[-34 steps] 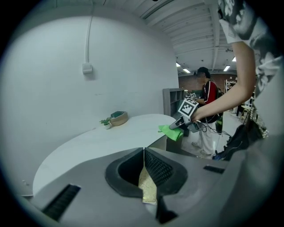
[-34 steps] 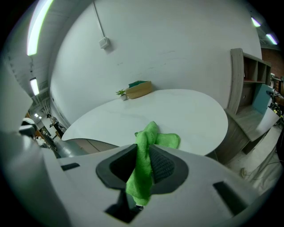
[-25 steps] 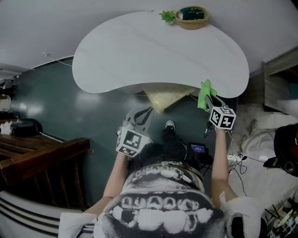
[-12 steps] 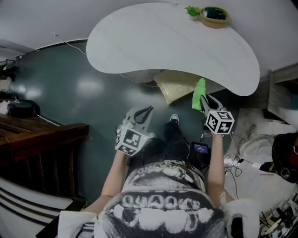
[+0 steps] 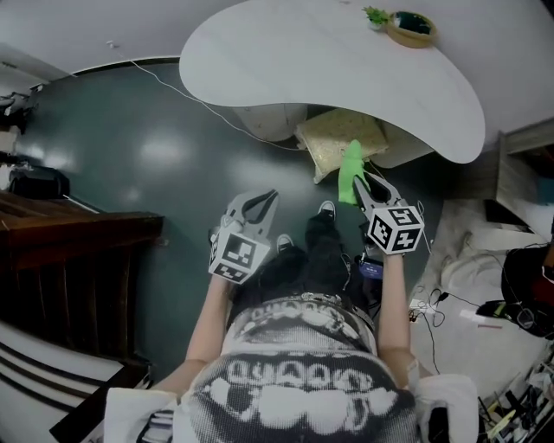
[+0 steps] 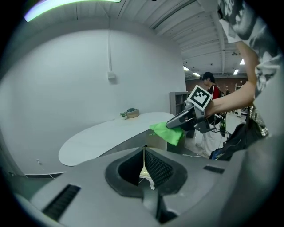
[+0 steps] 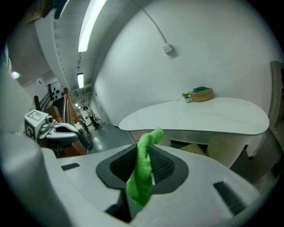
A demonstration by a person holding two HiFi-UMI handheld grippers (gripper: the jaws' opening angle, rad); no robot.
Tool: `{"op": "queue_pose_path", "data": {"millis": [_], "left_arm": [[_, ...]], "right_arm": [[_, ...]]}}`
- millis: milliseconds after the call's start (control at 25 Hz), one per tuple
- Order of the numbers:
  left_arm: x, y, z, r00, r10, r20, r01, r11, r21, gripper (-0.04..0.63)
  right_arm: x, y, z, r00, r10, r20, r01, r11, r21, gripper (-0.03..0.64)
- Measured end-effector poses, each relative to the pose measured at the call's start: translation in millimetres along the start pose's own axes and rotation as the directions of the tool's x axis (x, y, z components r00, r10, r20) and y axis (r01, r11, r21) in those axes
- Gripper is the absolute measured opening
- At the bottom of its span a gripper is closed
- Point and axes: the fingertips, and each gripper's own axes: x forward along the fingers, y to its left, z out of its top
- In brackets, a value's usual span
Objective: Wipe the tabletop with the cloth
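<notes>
My right claw (image 5: 363, 183) is clamped on the green cloth (image 7: 143, 168), which sticks up past the jaw tips and hangs down below them. The cloth is in the air, short of the white tabletop (image 5: 329, 69) and not touching it, above the dark floor (image 5: 156, 156). My left claw (image 5: 260, 201) has its jaws pressed together with nothing between them. A basket (image 5: 412, 28) sits at the tabletop's far edge, with a small plant (image 5: 376, 15) just beside it.

Green cloth (image 7: 144, 170) between closed jaws
</notes>
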Motion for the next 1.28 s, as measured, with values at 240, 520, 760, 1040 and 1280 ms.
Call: {"op": "queue_pose_path", "data": {"millis": [240, 520, 760, 1040, 1280], "left_arm": [[-38, -16, -20, 1.0, 0.006, 0.011, -0.006, 1.0, -0.003, 0.008], [-68, -24, -31, 0.999, 0.032, 0.036, -0.032, 0.999, 0.006, 0.008], [-74, -37, -38, 0.998, 0.037, 0.052, -0.037, 0.999, -0.013, 0.008], [-68, -48, -39, 0.998, 0.016, 0.059, -0.016, 1.0, -0.001, 0.008], [-65, -50, -38, 0.998, 0.002, 0.066, -0.002, 1.0, 0.007, 0.008]], "right_arm": [[-20, 54, -24, 0.999, 0.041, 0.008, -0.041, 0.998, -0.037, 0.083], [-44, 102, -52, 0.997, 0.083, 0.003, -0.083, 0.994, -0.072, 0.083], [-61, 118, -67, 0.994, 0.109, -0.007, -0.109, 0.988, -0.109, 0.083], [-69, 115, -73, 0.994, 0.106, -0.007, -0.106, 0.986, -0.125, 0.081], [-70, 113, -74, 0.995, 0.096, -0.008, -0.097, 0.987, -0.129, 0.081]]}}
